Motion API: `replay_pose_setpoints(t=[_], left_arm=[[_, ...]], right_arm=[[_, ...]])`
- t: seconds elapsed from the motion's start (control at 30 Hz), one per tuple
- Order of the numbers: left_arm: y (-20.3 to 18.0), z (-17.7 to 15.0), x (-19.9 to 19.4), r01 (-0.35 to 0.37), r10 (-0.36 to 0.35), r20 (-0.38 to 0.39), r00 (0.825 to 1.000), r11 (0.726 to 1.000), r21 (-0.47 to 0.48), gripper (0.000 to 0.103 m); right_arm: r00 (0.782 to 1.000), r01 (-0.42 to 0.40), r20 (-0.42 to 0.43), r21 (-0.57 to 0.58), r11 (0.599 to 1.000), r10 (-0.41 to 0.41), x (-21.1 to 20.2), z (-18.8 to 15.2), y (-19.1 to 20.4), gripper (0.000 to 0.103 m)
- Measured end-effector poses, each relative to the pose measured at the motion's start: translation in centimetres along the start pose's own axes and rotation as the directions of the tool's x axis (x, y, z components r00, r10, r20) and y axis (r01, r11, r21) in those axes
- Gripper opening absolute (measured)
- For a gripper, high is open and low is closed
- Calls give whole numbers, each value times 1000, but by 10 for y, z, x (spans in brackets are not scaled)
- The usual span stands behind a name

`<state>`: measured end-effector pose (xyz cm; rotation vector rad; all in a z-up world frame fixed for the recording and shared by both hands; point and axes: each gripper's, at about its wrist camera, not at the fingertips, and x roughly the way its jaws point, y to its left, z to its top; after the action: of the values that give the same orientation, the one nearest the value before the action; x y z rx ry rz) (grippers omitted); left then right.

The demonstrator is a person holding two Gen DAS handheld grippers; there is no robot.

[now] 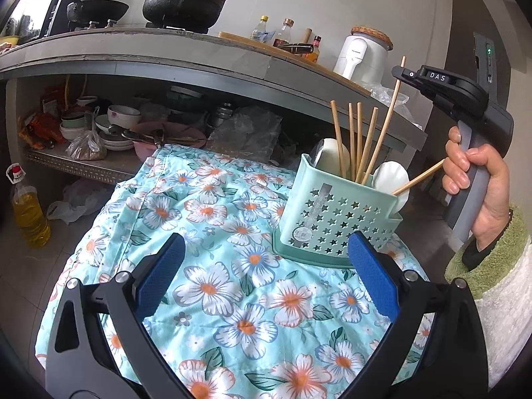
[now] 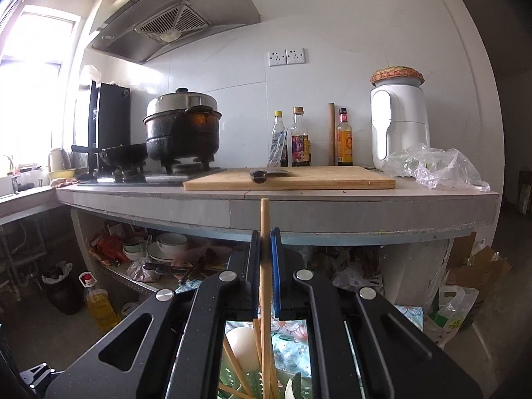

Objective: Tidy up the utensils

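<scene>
The right gripper (image 2: 266, 249) clamps a long, pale wooden chopstick (image 2: 265, 266) upright between its blue pads, directly above the mint-green perforated plastic utensil basket (image 1: 335, 219). That basket holds more chopsticks and white spoons (image 1: 392, 174) at the far right edge of the floral-clothed table (image 1: 212, 286). The left gripper (image 1: 266, 282) hovers wide open and empty, with the basket just beyond its right finger.

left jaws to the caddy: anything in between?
Nothing but bare floral cloth between the open left gripper and the green caddy, per the left wrist view; the right pad overlaps the caddy's base.
</scene>
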<state>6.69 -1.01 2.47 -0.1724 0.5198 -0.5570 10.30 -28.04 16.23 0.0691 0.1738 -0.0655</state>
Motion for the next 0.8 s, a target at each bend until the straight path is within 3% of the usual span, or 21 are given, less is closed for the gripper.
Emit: replay_pose_setpoints(t=[0.23, 0.33, 0.63, 0.8], left_arm=[[-4, 0, 2, -13, 13, -4, 1000, 1000, 2, 95], [-3, 0, 1, -11, 11, -4, 1000, 1000, 3, 95], [-11, 1, 2, -19, 19, 1, 1000, 1000, 15, 95], [-15, 1, -1, -40, 40, 11, 999, 999, 17, 95]], right_arm=[[997, -35, -70, 6, 999, 35, 1, -10, -2, 11], [997, -43, -62, 10, 999, 43, -8, -10, -3, 28], [995, -97, 6, 96, 991, 97, -57, -5, -17, 40], [990, -139, 36, 201, 970, 134, -98, -28, -22, 49]])
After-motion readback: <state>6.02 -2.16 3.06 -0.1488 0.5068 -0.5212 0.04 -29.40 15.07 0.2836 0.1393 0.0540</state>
